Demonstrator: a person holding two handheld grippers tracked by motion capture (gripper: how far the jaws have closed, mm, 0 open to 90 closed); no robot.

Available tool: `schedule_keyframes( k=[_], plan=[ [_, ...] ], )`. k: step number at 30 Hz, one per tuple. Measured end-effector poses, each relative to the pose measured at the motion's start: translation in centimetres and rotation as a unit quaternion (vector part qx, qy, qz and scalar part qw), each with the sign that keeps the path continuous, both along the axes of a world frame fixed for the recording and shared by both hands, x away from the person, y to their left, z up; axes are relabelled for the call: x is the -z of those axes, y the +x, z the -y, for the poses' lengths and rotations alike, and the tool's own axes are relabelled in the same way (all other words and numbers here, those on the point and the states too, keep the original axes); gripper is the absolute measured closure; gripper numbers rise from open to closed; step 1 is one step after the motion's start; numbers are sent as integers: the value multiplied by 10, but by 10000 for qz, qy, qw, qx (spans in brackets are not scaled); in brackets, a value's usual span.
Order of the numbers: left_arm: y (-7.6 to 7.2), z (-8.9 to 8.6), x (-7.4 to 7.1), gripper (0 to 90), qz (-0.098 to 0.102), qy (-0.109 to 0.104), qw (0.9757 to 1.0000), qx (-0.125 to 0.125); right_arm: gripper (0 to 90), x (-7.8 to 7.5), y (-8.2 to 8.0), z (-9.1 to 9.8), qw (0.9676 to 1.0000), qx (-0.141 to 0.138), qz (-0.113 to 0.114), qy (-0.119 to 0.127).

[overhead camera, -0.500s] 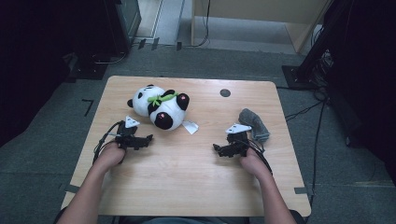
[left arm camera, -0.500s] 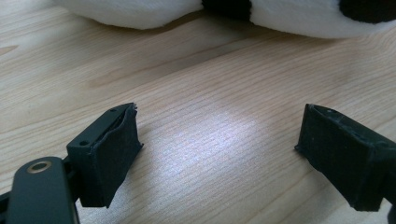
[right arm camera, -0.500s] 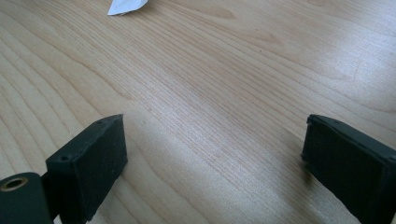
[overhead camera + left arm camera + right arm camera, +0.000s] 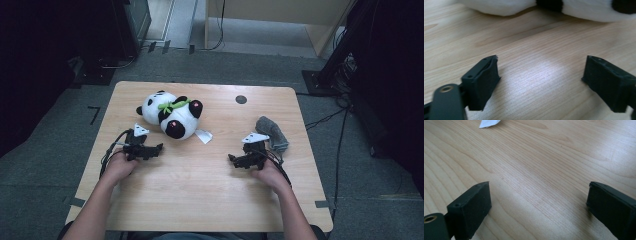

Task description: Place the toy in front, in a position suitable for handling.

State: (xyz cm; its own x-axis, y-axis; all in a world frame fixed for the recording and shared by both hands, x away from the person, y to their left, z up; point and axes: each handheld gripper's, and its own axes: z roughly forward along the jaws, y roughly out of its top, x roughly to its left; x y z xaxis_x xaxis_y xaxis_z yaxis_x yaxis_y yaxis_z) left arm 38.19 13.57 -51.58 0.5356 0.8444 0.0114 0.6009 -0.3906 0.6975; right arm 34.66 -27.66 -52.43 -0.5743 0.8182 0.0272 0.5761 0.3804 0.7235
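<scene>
We see the stuffed panda (image 4: 171, 114) lying on its side on the tabletop (image 4: 200, 195), toward eleven o'clock from the tabletop's middle, with a green ribbon (image 4: 173, 105) across its body. A white tag (image 4: 203, 136) trails from it at about four o'clock and lies flat on the wood.

Our left tool (image 4: 156, 149) rests just below the panda, at about seven o'clock from it, near it but not touching. In the left gripper view its jaws stand apart with bare wood between them, and the panda's white and black plush (image 4: 584, 8) runs along the top of that view, just ahead of the jaw tips. The tool holds nothing.

Our right tool (image 4: 235, 161) sits well apart from the panda, at roughly four o'clock from it, pointing toward nine o'clock. In the right gripper view its jaws stand wide apart over bare wood, with the white tag (image 4: 488, 123) far ahead near the top. It too holds nothing.

A grey cloth (image 4: 273, 133) lies crumpled at one o'clock from the right tool, close to the hand (image 4: 267, 176) and near the tabletop's right edge. A small dark disc (image 4: 241, 99) sits near the far edge, at twelve o'clock. Between the two tools the wood is open, and the near half of the tabletop gives room around both forearms. The left hand (image 4: 119, 167) lies close to the left edge.
</scene>
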Motion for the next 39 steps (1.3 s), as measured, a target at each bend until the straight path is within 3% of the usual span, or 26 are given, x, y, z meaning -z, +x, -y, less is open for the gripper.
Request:
schedule_keyframes(
  k=[2,3,4,5,6,8,10,12,13,14,15,19,21,24,27,28,33,39],
  plan=[
    [0,0,-2,185,-39,28,10000,39,44,0,0,0,10000,36,-2,-4],
    [-2,-1,-6,225,-26,156,9996,238,43,0,0,0,10000,45,-4,-5],
    [-2,-1,-6,233,-26,156,9996,238,43,0,0,0,10000,44,-4,-5],
    [-3,-1,-10,233,125,153,9994,272,43,0,0,0,10000,44,-3,-8],
    [-3,-1,-10,237,125,153,9994,272,43,0,0,0,10000,44,-3,-5],
    [-4,-1,-17,236,191,-21,9992,364,43,0,0,0,10000,44,-3,-7],
    [-5,-1,-20,236,286,-42,9990,347,43,0,0,0,10000,42,-1,-7],
    [-4,-2,-24,218,164,-271,9993,200,43,0,0,0,10000,45,-5,-7],
    [-4,-2,-24,218,164,-271,9993,200,43,0,0,0,10000,48,-10,-5],
    [-3,-3,-27,219,51,-386,9990,207,43,0,0,0,10000,49,-10,-5],
    [-1,-4,-34,225,33,-351,9987,361,43,0,0,0,10000,44,-4,-6],
    [-1,-6,-45,201,76,-582,9969,529,43,0,0,-1,10000,56,-19,2],
    [-1,-5,-49,187,134,-594,9972,436,43,0,0,0,10000,48,-14,-2],
    [0,-5,-53,190,56,-710,9966,407,43,0,0,0,10000,53,-17,-3],
    [2,-9,-59,189,-32,-820,9948,611,43,0,0,0,10000,47,-14,-3],
    [4,-10,-61,189,-117,-921,9930,736,43,0,0,0,10000,52,-17,-3],
    [8,-7,-67,213,-100,-760,9940,780,36,0,0,-1,10000,89,-16,-7],
    [18,-8,-75,242,-121,-862,9933,759,19,0,-1,-2,9997,231,-39,-22]
  ],
)
